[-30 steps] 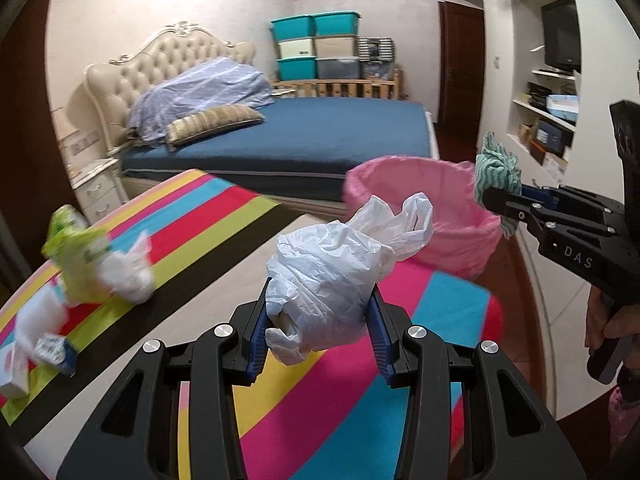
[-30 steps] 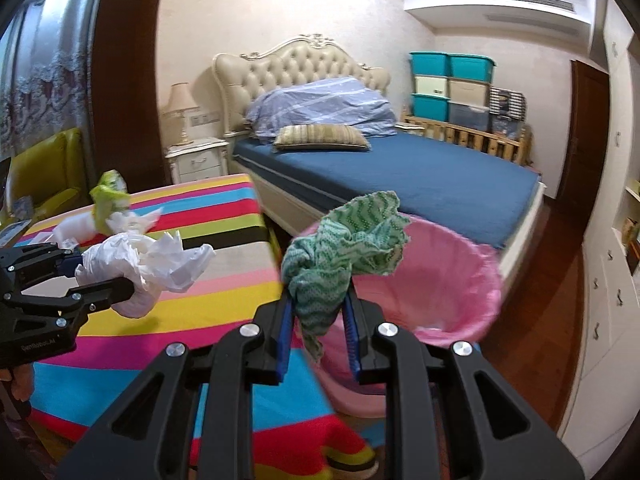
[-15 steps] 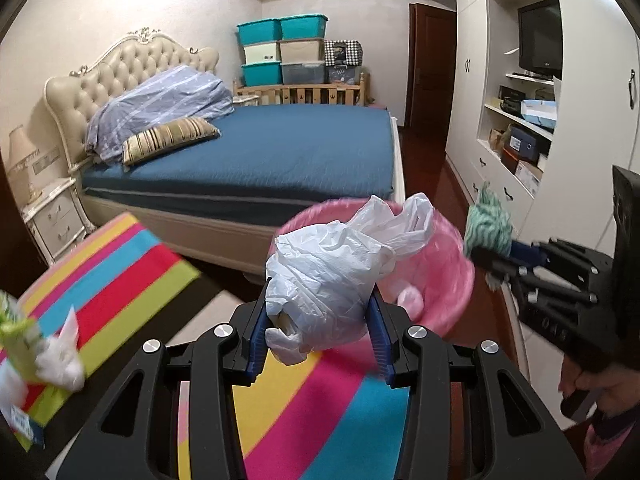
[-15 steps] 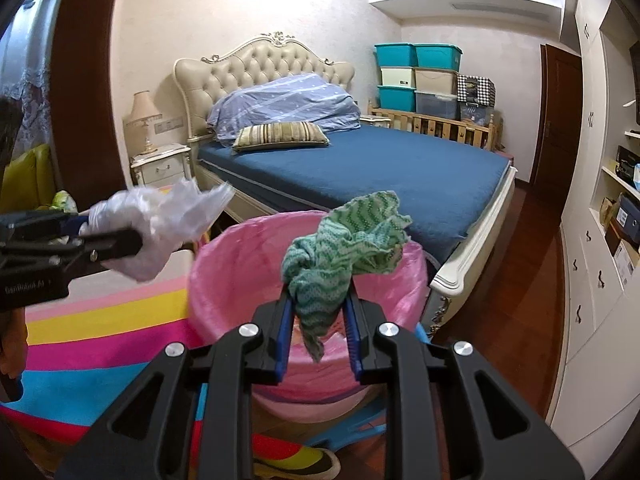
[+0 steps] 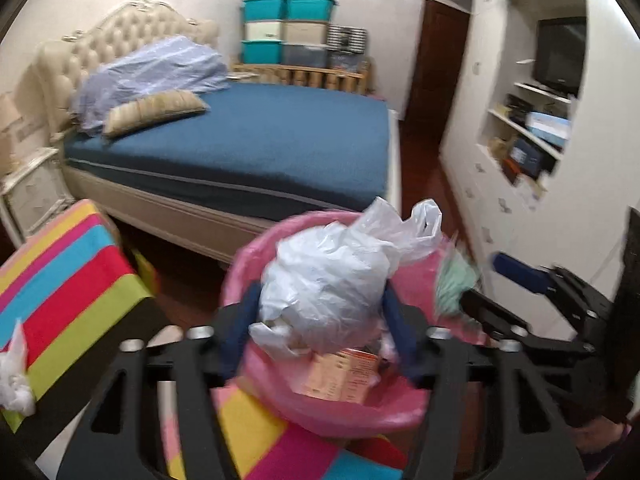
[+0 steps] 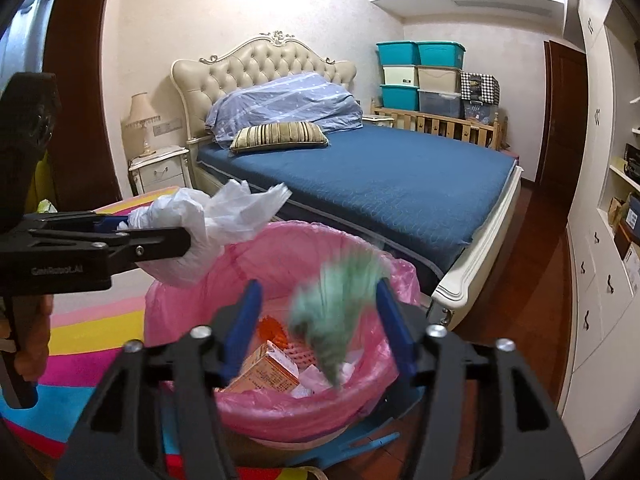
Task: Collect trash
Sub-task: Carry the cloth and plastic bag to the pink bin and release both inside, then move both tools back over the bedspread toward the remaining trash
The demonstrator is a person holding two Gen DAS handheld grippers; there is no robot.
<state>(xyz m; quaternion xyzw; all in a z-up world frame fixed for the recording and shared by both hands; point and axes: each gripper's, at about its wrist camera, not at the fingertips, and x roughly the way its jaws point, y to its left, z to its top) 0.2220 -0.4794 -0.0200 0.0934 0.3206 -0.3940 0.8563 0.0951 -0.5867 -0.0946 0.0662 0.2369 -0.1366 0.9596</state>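
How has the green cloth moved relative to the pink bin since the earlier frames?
Yes. The green cloth, earlier pinched above the pink bin, now drops into it.

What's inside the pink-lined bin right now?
In the pink-lined bin: an orange carton, something orange and netted behind it, white scraps, and the green cloth dropping in. The cloth and the bin's near rim cover whatever lies deeper.

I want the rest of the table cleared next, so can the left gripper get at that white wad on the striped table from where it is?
Probably yes. The white wad sits alone near the striped table edge; the opening left gripper still has the plastic bag between its fingers.
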